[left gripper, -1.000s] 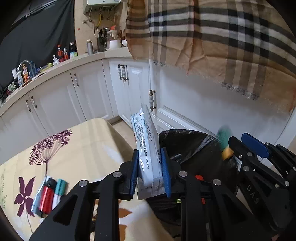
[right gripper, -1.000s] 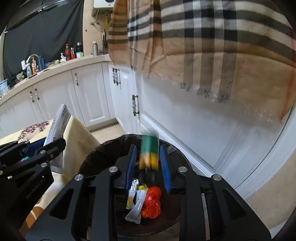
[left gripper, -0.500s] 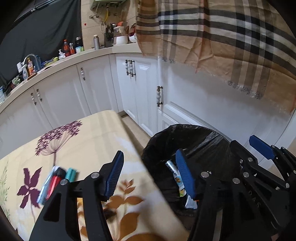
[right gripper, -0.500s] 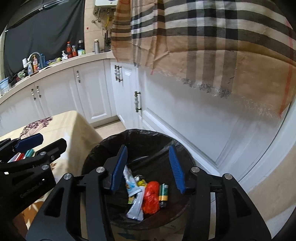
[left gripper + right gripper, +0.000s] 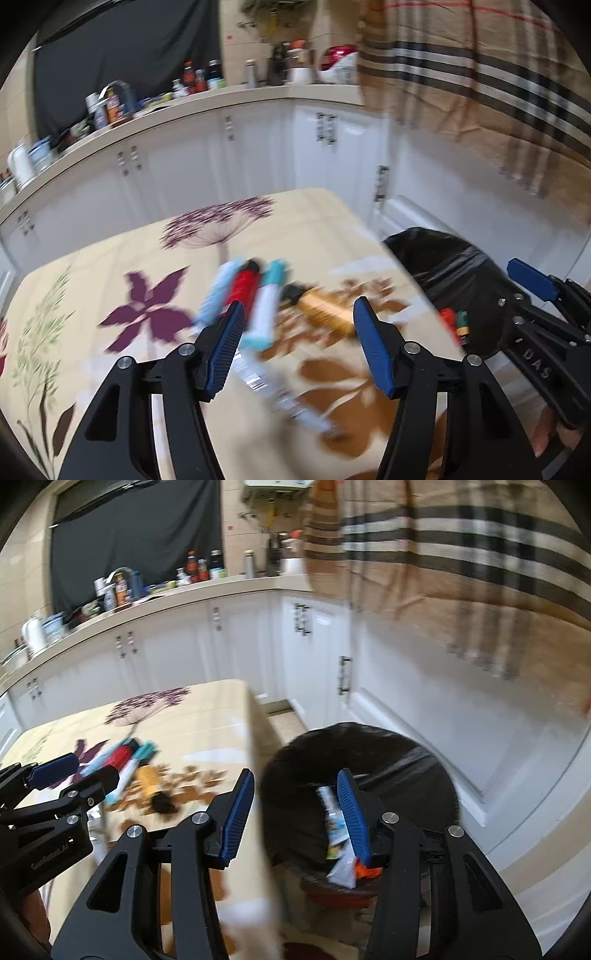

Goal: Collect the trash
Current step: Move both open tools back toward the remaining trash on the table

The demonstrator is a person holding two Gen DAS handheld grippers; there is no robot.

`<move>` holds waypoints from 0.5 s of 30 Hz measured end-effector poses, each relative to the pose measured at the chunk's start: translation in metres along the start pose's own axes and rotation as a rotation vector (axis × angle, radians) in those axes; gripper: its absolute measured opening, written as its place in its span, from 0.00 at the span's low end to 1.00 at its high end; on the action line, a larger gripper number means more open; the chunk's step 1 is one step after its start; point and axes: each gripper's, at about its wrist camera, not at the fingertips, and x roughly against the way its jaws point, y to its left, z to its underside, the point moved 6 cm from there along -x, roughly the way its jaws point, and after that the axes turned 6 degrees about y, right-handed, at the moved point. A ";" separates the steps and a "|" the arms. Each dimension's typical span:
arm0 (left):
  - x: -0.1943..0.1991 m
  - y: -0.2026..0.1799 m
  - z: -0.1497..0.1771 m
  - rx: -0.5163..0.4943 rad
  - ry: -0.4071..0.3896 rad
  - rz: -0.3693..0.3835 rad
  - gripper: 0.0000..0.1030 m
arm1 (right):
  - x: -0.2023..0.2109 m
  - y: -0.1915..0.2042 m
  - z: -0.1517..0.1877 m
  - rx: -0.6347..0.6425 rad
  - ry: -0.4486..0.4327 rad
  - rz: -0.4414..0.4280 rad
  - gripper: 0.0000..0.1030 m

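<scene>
A flowered counter [image 5: 110, 258] carries a blurred cluster of tubes [image 5: 243, 295] and an orange bottle [image 5: 325, 314]. Beside it, a black-lined bin [image 5: 406, 760] holds wrappers [image 5: 338, 834]. The left hand-held gripper [image 5: 297, 332] and right hand-held gripper [image 5: 295, 805] both gape empty.

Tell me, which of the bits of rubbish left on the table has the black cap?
The yellow-orange tube, lying on its side at the right end of the cluster, nearest the black-lined bin. Its neighbours are a red item, a teal-capped white one and a pale blue one.
</scene>
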 end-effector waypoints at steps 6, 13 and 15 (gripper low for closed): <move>0.012 0.047 0.023 0.061 0.020 -0.063 0.58 | 0.007 0.049 0.008 0.070 0.014 -0.070 0.44; 0.025 0.096 0.049 0.120 0.032 -0.132 0.58 | 0.009 0.092 0.021 0.135 0.046 -0.126 0.44; 0.027 0.107 0.054 0.137 0.037 -0.144 0.58 | 0.009 0.105 0.024 0.156 0.055 -0.140 0.44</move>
